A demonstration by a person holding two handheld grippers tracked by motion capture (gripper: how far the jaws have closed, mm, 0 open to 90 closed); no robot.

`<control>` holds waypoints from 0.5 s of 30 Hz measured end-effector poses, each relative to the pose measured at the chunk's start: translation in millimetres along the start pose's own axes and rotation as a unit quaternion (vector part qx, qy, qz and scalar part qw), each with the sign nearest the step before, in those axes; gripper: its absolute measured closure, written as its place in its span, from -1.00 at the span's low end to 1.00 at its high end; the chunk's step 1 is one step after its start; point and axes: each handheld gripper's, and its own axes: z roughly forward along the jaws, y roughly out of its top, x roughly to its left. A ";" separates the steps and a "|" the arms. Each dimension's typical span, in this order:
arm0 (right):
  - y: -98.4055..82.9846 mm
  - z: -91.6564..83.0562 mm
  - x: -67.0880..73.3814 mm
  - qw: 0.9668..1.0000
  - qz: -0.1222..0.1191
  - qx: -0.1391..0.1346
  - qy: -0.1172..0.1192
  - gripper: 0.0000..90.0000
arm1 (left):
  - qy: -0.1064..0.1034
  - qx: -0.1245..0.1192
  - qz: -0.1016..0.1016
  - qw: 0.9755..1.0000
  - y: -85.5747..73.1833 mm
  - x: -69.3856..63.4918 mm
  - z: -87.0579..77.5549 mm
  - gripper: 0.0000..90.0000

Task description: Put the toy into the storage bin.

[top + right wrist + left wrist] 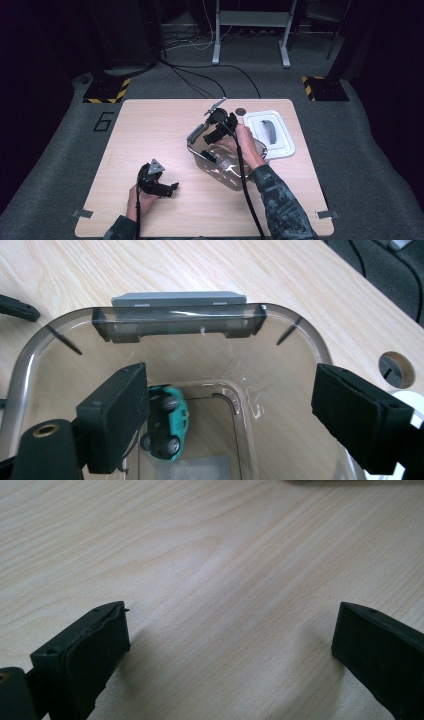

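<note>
Teal toy car point(167, 422) seen on its side in clear bin point(45, 347), below right gripper point(227, 415), jaws spread; left gripper point(227, 645) at bin's 8 o'clock, jaws spread over table point(200, 545)

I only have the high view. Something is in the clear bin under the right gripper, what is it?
Observer: A teal toy car, lying on the bottom of the clear bin; the right gripper view looks straight down on it.
Operator: Is the right gripper holding it?
Observer: No. The right gripper hangs over the bin's mouth with its jaws wide apart and nothing between the pads; the car sits below them.
Operator: And the left gripper, anything in it?
Observer: Nothing. In its own view the left gripper is open, with bare wooden table between the jaws.
</note>
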 end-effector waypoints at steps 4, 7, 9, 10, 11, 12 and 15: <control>-5.9 -13.0 -4.6 1.000 0.000 -0.010 -0.004 -0.70 | 0.000 0.000 -0.001 1.000 0.0 -0.1 0.0 -0.96; -11.8 -22.1 -10.1 1.000 -0.001 -0.021 -0.008 -0.71 | 0.000 0.000 -0.001 1.000 0.0 -0.1 0.0 -0.96; -16.0 -27.5 -12.3 1.000 0.013 -0.026 -0.010 -0.72 | -0.001 0.000 -0.002 1.000 -0.1 -0.3 0.1 -0.96; -18.7 -30.8 -14.8 0.999 0.012 -0.029 -0.011 -0.73 | 0.000 0.000 -0.001 1.000 0.0 -0.1 0.0 -0.96; -21.4 -34.0 -17.2 0.999 0.015 -0.032 -0.013 -0.73 | 0.000 0.000 0.000 1.000 0.0 0.0 0.0 -0.96; -24.3 -37.2 -19.7 0.999 0.018 -0.034 -0.015 -0.74 | 0.000 0.000 -0.001 1.000 0.0 -0.1 0.0 -0.96; -33.7 -47.0 -27.8 0.998 0.027 -0.045 -0.021 -0.76 | 0.000 0.000 -0.002 1.000 0.0 -0.2 0.1 -0.96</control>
